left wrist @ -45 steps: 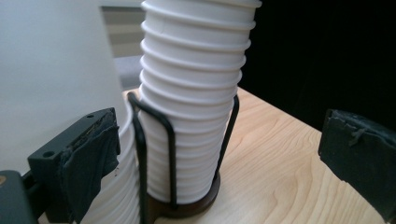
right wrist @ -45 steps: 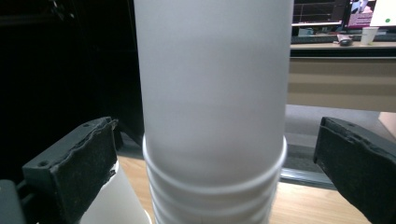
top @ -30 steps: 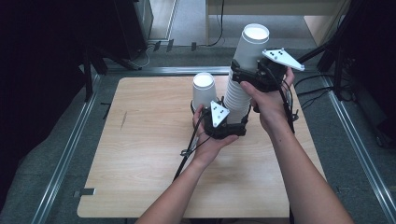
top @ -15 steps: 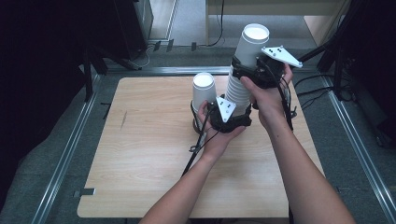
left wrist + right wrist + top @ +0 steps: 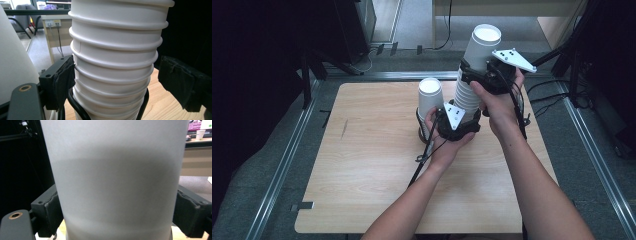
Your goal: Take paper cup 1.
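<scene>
A tall stack of upturned white paper cups stands mid-table on the wooden table. My right gripper is shut on the top cup, which sits high on the stack. In the right gripper view both pads press that cup's wall. My left gripper stands open around the stack's base. In the left gripper view the ribbed stack touches the left pad, while the right pad is slightly apart. A black wire ring circles the stack's foot.
A single upturned white cup stands just left of the stack, close to the left hand. Metal rails run along the table's sides. Cables trail from the grippers over the tabletop.
My left gripper has moved right and forward until its jaws straddle the stack's base. The right gripper keeps hold of the top cup and has barely moved.
</scene>
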Demonstrator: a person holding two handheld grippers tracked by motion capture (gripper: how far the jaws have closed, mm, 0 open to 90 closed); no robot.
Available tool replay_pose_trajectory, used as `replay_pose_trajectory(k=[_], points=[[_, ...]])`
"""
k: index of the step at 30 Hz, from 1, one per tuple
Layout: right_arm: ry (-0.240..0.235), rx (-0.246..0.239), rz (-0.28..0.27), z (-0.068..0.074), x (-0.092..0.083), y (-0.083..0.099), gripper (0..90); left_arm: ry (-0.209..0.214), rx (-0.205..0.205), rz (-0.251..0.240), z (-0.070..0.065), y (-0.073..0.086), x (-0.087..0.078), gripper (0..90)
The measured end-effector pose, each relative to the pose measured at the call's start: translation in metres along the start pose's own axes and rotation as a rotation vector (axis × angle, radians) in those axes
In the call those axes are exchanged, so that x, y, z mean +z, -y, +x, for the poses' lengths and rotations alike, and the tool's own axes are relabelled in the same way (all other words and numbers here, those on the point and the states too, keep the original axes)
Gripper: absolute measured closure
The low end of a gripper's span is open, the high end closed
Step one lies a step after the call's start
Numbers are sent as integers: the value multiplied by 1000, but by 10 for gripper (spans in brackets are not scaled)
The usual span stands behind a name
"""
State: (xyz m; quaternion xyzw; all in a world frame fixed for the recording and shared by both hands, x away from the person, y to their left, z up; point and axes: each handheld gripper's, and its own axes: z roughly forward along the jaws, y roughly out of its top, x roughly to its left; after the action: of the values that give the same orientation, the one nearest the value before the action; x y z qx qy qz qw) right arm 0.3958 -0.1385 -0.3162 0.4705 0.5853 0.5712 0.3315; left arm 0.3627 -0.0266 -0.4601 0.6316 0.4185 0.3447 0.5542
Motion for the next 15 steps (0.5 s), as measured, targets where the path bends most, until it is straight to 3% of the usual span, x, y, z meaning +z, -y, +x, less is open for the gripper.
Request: replay_pose_trajectory(k=[15], points=[[-13, 1, -24, 0, -3, -7, 98, 9, 4, 1, 0, -1, -2, 149]])
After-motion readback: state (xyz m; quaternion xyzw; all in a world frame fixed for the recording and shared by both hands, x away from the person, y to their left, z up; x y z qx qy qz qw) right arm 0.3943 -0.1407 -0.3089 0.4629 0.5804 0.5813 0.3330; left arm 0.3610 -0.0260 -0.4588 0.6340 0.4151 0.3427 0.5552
